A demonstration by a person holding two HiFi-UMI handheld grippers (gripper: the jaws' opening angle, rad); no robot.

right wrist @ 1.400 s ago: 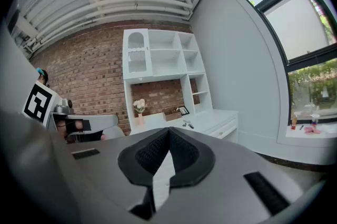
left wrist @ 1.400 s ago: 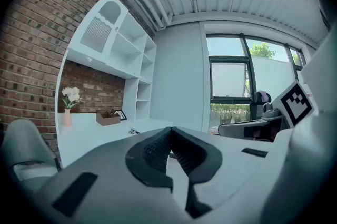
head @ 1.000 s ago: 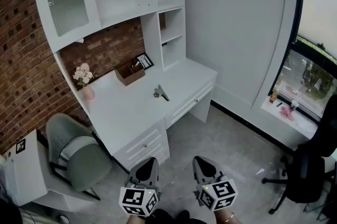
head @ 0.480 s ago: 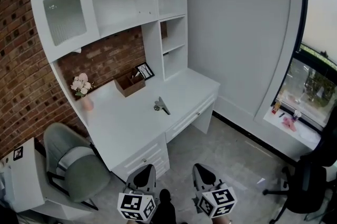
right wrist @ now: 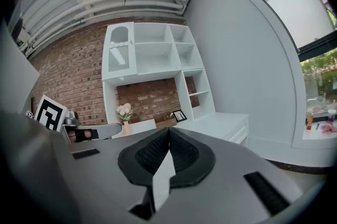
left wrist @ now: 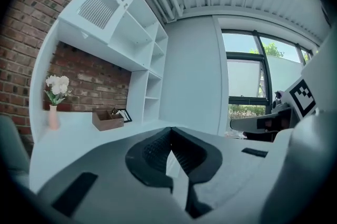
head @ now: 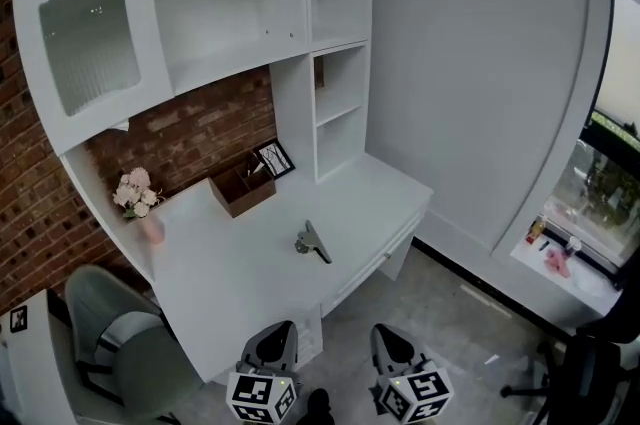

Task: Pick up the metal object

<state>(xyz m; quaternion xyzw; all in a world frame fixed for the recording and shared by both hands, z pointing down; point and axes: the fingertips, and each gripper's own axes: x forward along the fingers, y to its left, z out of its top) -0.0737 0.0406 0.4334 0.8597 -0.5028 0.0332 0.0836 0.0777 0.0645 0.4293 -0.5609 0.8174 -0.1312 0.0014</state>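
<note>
head view: the metal object (head: 312,242) lies on the white surface (head: 230,273), near its front edge, well apart from the left claw (head: 279,328) and right claw (head: 386,331) low in frame. a wooden box (head: 243,188) sits behind it by the brick wall.
left gripper view: jaws pressed together, nothing between them.
right gripper view: jaws together too, empty.

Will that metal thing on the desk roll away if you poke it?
Probably not: the metal object lies flat with an arm sticking out. It looks stiff and solid. On the smooth white desk it might slide.
</note>
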